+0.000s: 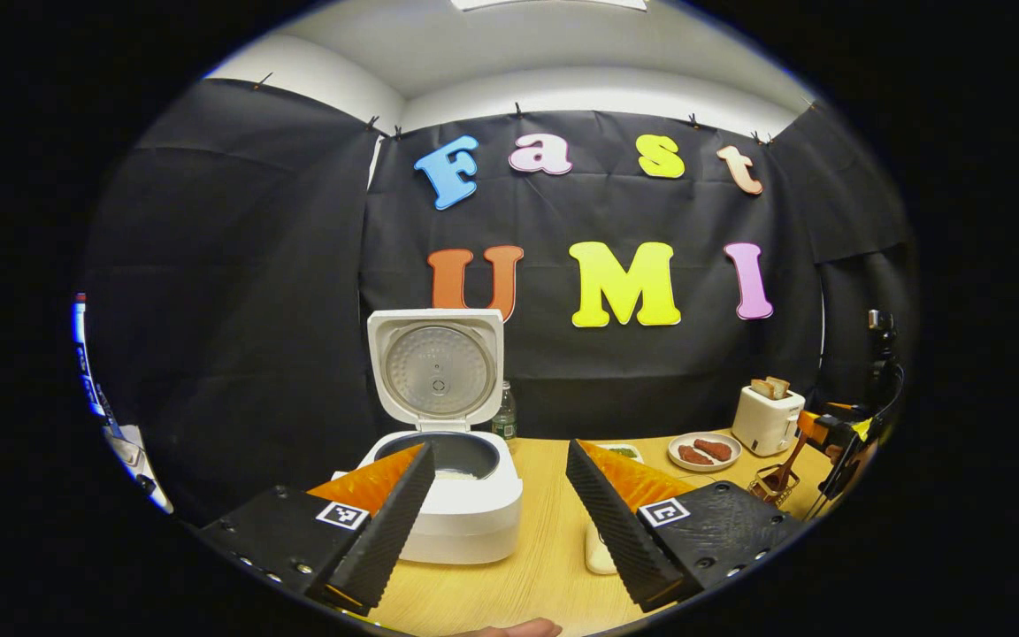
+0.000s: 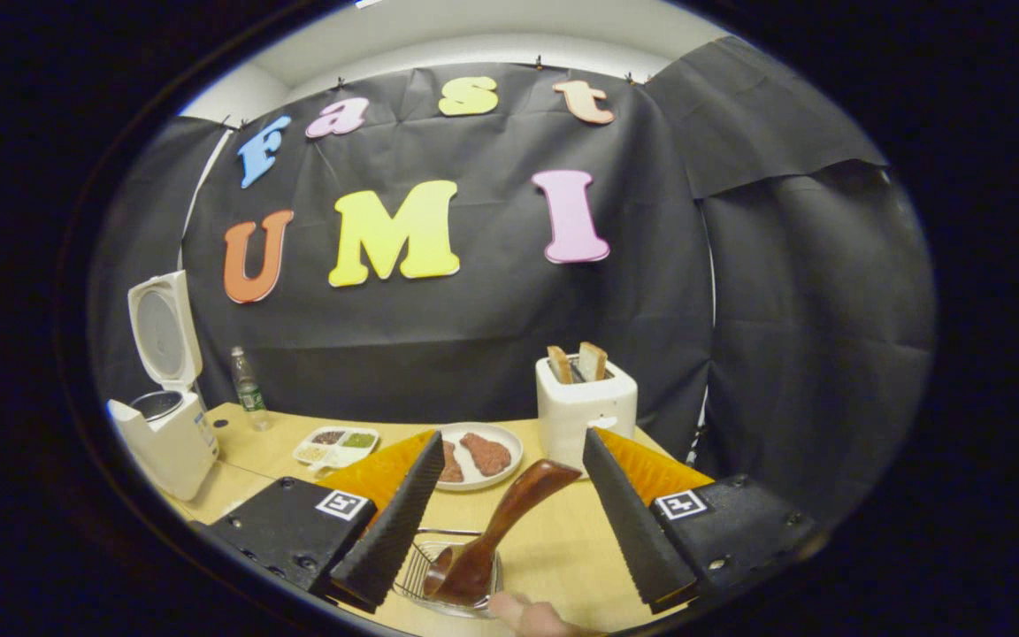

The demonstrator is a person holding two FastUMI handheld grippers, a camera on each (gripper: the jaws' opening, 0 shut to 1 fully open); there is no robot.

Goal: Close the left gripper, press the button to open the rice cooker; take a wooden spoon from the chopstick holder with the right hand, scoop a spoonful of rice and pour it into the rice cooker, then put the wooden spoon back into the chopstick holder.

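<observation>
Between the right gripper's [image 2: 509, 518] widely parted fingers, touching neither, the spoon [image 2: 496, 535] stands in the wire holder [image 2: 452, 575] with its bowl down inside the basket and its handle rising up and to the right, leaning toward the toaster [image 2: 582, 407]; its long axis runs from lower left to upper right in the right gripper view. Beyond it on the table [image 2: 554, 540] lie a plate [image 2: 474, 456] with two brown pieces, a small divided tray [image 2: 334, 445], and a bottle [image 2: 247, 389] by the wall. Far left sits the cooker [image 2: 164, 425], lid raised. From the left gripper view, the left gripper [image 1: 501, 513] also stands wide open and holds nothing, its left finger overlapping the cooker [image 1: 461, 495], whose lid is upright and whose pot holds white rice. Farther right, the spoon [image 1: 791, 460] tilts up from the holder [image 1: 773, 484], near the other gripper [image 1: 837, 438].
</observation>
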